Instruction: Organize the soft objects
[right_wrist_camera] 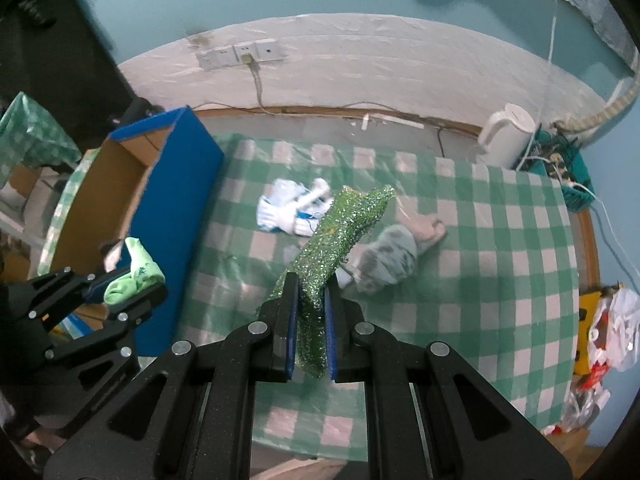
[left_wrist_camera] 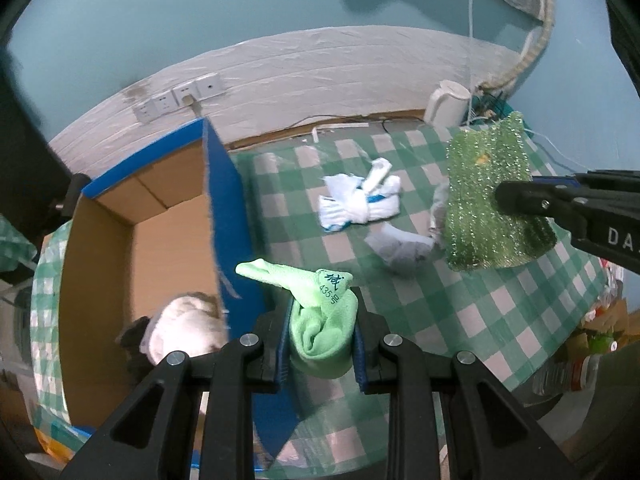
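My left gripper (left_wrist_camera: 322,320) is shut on a light green sock (left_wrist_camera: 320,320) and holds it above the right wall of a blue cardboard box (left_wrist_camera: 224,200). It also shows in the right wrist view (right_wrist_camera: 128,286). My right gripper (right_wrist_camera: 311,312) is shut on a glittery green scrubbing cloth (right_wrist_camera: 340,232), lifted above the green checked tablecloth (right_wrist_camera: 500,280). A white-and-blue sock bundle (left_wrist_camera: 360,202) and a grey sock (left_wrist_camera: 400,250) lie on the cloth. A white soft item (left_wrist_camera: 184,332) lies inside the box.
A white kettle (right_wrist_camera: 508,136) stands at the table's far right by a teal basket (right_wrist_camera: 568,176) of cables. Wall sockets (right_wrist_camera: 240,54) sit on the back wall. Plastic bags and clutter (right_wrist_camera: 608,328) lie off the table's right edge.
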Motion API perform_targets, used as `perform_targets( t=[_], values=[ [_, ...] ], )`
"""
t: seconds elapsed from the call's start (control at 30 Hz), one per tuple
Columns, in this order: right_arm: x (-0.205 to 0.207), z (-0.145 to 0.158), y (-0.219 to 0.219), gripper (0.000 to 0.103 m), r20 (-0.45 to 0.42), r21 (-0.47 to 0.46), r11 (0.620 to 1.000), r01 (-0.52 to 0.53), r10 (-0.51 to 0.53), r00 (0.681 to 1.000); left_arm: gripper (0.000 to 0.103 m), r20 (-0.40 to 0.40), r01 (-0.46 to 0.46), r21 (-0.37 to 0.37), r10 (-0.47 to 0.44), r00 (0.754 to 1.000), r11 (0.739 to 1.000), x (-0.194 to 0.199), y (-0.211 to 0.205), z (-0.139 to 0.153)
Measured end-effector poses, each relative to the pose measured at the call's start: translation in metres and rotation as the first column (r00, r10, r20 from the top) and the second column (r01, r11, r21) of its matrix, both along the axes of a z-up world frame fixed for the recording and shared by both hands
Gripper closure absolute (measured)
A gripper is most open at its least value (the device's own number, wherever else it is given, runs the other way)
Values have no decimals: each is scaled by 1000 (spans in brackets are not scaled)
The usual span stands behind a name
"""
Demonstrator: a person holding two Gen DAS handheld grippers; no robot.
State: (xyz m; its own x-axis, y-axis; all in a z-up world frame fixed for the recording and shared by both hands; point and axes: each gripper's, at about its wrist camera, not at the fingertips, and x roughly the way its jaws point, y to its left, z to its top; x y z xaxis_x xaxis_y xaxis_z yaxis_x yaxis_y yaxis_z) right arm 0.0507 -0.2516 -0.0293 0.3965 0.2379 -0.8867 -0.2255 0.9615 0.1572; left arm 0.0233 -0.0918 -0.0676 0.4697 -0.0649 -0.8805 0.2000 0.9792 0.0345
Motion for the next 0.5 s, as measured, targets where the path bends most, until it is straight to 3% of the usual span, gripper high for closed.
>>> perform_targets(
  t=[0.5],
  values=[
    [5, 30, 72, 93, 50, 35, 991, -128, 126, 991, 78, 24, -110, -38, 111, 994, 993, -1, 61, 16]
  ],
)
